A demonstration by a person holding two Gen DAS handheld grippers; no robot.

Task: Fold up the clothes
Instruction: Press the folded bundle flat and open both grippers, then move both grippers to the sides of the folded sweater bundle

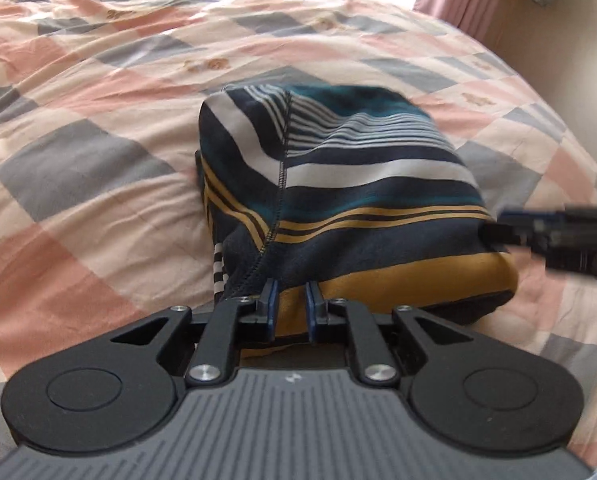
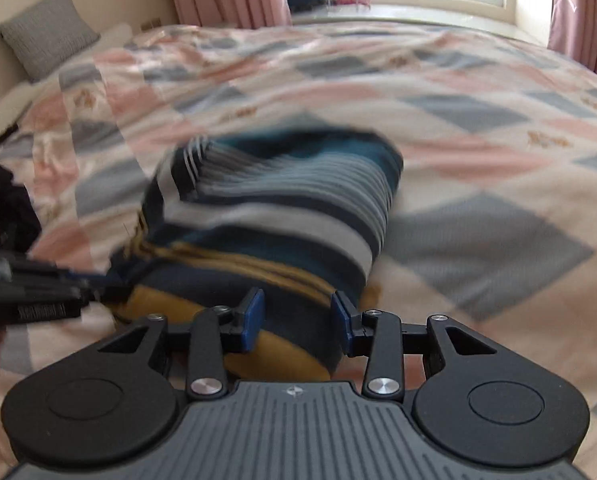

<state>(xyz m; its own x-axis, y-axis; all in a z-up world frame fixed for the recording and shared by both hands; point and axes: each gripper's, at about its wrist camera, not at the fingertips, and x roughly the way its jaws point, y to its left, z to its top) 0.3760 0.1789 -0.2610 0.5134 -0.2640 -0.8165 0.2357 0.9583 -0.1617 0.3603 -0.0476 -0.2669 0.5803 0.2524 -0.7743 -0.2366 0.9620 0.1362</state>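
Left hand-held gripper (image 1: 289, 308) is pinching the near mustard hem of the navy, white, teal and mustard striped knit garment (image 1: 338, 184). The folded bundle runs straight ahead, away from both, on the pink-grey checked quilted bed (image 1: 98, 92). Right hand-held gripper (image 2: 298, 322) straddles that same edge, jaws wider, so I can't tell if it's actually clamped.

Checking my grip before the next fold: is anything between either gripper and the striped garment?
Nothing visible. The left gripper and right gripper each have their jaws straddling the striped garment's near edge on the quilt.
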